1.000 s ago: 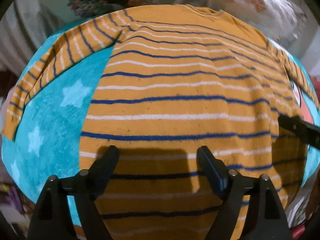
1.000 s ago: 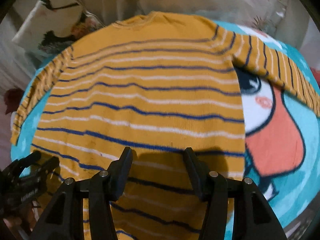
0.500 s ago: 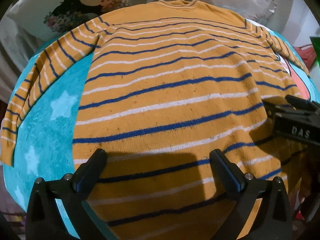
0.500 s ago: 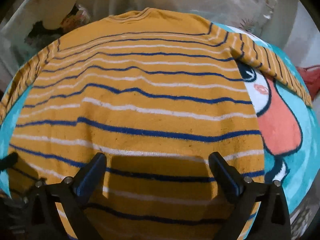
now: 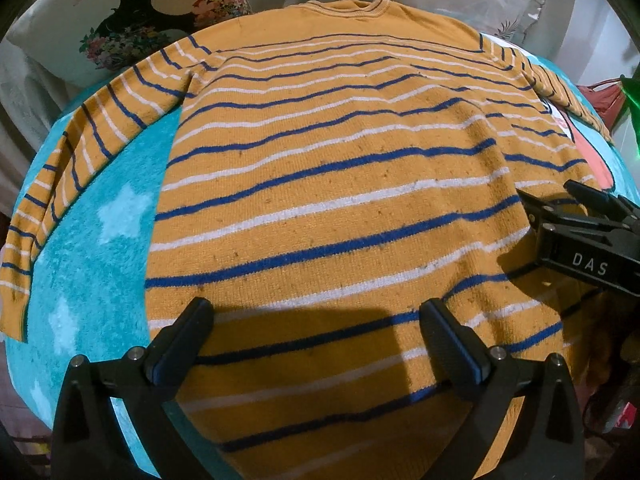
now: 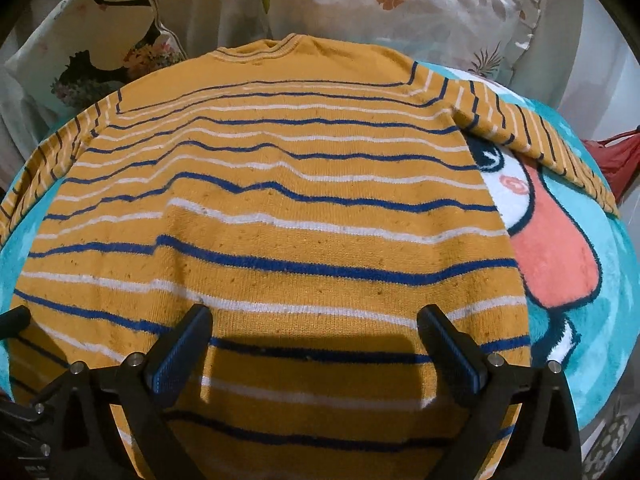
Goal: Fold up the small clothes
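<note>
Sweater [image 5: 328, 184] hem cut off below both wide-open, empty claws [image 5: 316, 330] [image 6: 314, 330].

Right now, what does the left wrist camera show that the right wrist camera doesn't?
Only the left wrist view shows the sweater's left sleeve laid out whole to its cuff, pale stars on the teal blanket, and the right gripper's body marked DAS at the right edge. Only the right wrist view shows the blanket's cartoon face beside the sweater. Both show the orange striped sweater spread flat, collar far, floral pillows behind, and open jaws: left gripper, right gripper.
</note>
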